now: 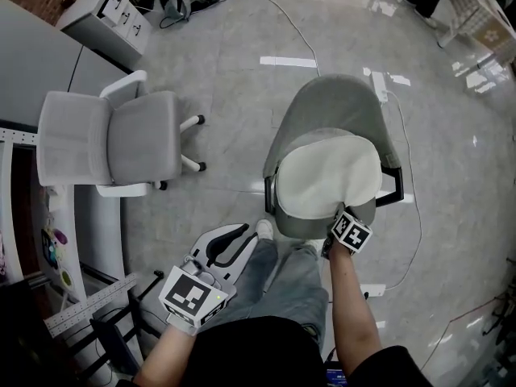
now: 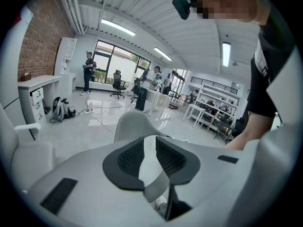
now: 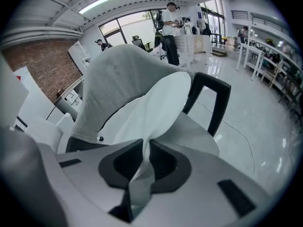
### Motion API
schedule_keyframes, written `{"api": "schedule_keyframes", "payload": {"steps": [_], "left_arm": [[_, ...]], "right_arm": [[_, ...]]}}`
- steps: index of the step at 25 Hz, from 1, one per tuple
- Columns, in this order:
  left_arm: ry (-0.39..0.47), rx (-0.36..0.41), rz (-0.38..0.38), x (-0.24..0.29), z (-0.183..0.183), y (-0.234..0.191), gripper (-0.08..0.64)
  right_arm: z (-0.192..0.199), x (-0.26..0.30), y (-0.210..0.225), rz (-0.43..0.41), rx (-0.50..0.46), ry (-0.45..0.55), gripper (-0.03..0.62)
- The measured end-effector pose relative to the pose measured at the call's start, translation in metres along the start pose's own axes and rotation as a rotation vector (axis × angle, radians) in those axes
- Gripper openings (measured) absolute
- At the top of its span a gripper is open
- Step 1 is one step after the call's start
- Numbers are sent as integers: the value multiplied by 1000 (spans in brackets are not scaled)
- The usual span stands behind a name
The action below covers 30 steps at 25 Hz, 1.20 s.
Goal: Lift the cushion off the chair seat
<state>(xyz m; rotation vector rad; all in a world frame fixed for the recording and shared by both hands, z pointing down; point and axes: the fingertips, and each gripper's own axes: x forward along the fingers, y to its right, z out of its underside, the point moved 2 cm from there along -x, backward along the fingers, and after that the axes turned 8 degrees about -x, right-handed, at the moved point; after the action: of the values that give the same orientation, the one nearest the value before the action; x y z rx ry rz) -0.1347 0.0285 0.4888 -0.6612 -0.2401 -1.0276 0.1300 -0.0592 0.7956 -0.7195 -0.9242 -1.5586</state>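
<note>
Now, right gripper [image 3: 146,151]: jaws pinched on cushion's front edge
cushion [image 3: 152,109]: front edge raised off chair [image 3: 118,74] seat
left gripper [image 2: 147,158]: jaws slightly apart, empty

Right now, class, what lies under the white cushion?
The grey padded chair seat, showing only around the round white fabric cushion. Its middle is covered, so anything there cannot be seen.

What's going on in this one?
A person is lifting the white cushion off the grey chair. The right gripper is shut on the cushion's near edge, which is pulled up off the seat, while the rest of the cushion rests on the chair. The left gripper is open and empty, held to the side, away from the chair.
</note>
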Motion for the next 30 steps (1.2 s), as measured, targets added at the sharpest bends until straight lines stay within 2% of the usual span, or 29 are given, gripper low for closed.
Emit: {"api": "schedule_keyframes", "payload": {"steps": [9, 15, 30], "left_arm": [[77, 5, -13, -21, -26, -6, 72], [127, 17, -5, -25, -46, -3, 72], [198, 77, 85, -11, -91, 15, 72]], "right_arm": [[-52, -36, -33, -39, -126, 71, 48], [-82, -56, -48, -82, -172, 93, 46], [-161, -137, -74, -182, -288, 230, 46]]}}
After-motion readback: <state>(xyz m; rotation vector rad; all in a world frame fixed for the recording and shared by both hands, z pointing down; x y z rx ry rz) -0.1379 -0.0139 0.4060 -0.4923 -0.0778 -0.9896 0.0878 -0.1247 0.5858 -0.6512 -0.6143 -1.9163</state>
